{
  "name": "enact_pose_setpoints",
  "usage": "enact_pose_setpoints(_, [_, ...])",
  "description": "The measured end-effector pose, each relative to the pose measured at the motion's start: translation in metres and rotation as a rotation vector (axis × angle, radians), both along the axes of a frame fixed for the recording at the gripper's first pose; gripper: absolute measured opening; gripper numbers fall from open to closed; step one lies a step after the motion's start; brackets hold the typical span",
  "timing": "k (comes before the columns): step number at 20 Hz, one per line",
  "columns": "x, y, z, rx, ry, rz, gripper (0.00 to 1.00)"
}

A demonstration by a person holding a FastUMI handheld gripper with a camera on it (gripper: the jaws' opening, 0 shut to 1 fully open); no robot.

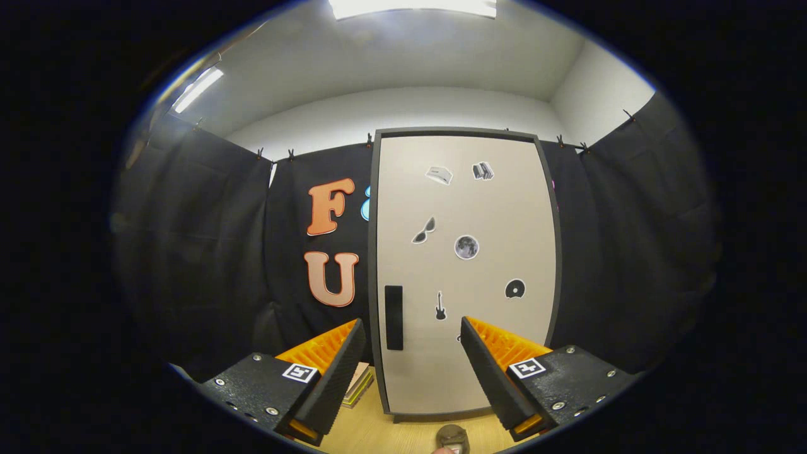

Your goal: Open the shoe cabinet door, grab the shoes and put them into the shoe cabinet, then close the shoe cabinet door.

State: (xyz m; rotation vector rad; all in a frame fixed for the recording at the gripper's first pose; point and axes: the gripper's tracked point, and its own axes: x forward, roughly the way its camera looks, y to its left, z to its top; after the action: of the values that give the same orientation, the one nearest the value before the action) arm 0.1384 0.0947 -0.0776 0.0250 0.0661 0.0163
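The shoe cabinet stands upright ahead of me on a wooden surface, with its beige door shut and several small stickers on it. A black vertical handle sits low on the door's left side. My gripper is open and holds nothing, some way in front of the door. The handle shows in the gap between the fingertips, close to the left finger. A small brown shoe lies on the wood below, between the fingers, mostly cut off.
Black cloth walls close in the booth on both sides and behind the cabinet. A thin stack of flat items lies on the wooden surface beside the cabinet's lower left corner, behind my left finger.
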Motion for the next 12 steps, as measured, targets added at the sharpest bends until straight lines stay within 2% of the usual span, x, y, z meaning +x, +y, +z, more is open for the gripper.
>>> enact_pose_setpoints(5, [0.058,0.007,-0.026,0.042,0.022,0.028,0.95])
enact_pose_setpoints(12, [0.115,0.020,-0.054,0.020,0.040,0.055,0.93])
